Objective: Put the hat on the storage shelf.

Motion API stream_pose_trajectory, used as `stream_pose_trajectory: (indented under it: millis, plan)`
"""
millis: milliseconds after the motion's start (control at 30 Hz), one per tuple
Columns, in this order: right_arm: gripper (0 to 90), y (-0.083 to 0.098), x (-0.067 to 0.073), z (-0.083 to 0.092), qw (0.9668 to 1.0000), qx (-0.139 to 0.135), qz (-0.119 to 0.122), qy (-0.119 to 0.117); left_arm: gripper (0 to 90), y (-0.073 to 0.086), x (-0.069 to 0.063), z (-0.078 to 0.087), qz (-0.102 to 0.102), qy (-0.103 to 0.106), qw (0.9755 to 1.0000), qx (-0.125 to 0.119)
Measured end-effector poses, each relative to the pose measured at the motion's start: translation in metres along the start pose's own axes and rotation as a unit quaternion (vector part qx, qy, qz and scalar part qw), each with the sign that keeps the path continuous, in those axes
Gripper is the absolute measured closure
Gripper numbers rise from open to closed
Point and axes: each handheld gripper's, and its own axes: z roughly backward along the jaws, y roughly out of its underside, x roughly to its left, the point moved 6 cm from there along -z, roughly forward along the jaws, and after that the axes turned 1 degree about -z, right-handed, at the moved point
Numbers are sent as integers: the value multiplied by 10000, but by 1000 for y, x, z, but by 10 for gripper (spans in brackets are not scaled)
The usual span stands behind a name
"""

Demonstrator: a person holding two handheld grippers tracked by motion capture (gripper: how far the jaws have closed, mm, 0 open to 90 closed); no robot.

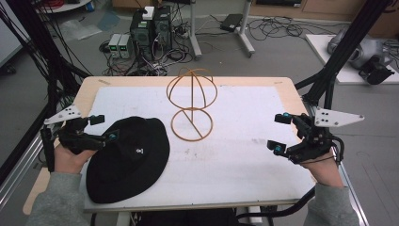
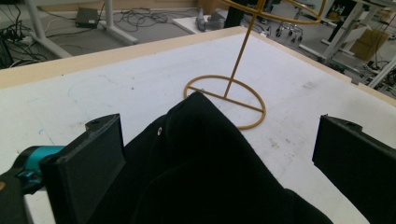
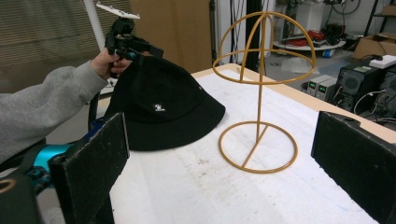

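Observation:
A black bucket hat point(image 1: 129, 155) with a small white logo lies on the left of the white mat point(image 1: 244, 155). My left gripper point(image 1: 104, 128) is open at the hat's left edge. In the left gripper view the hat point(image 2: 210, 172) bulges up between the wide-apart jaws. A gold wire hat stand point(image 1: 193, 94) stands upright and bare at the middle back, just right of the hat. My right gripper point(image 1: 281, 133) is open and holds nothing at the mat's right side. From there it faces the stand point(image 3: 260, 70), the hat point(image 3: 163, 107) and the left gripper point(image 3: 126, 39).
The wooden table point(image 1: 89, 87) shows around the mat. Black frame posts point(image 1: 336, 52) rise at both sides. Computer cases point(image 1: 150, 28) and cables sit on the floor behind the table.

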Motion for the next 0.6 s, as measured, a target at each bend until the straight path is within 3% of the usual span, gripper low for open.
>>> stream_pose_trajectory:
  millis: [333, 600]
  plan:
    - [33, 1, 0, -2, 10000, 37, -1, -3, 27, 6, 4, -1, 74, -19, 10000, 23]
    - [33, 2, 0, -3, 10000, 61, -4, -13, 57, 9, 2, -4, -41, -65, 9999, 129]
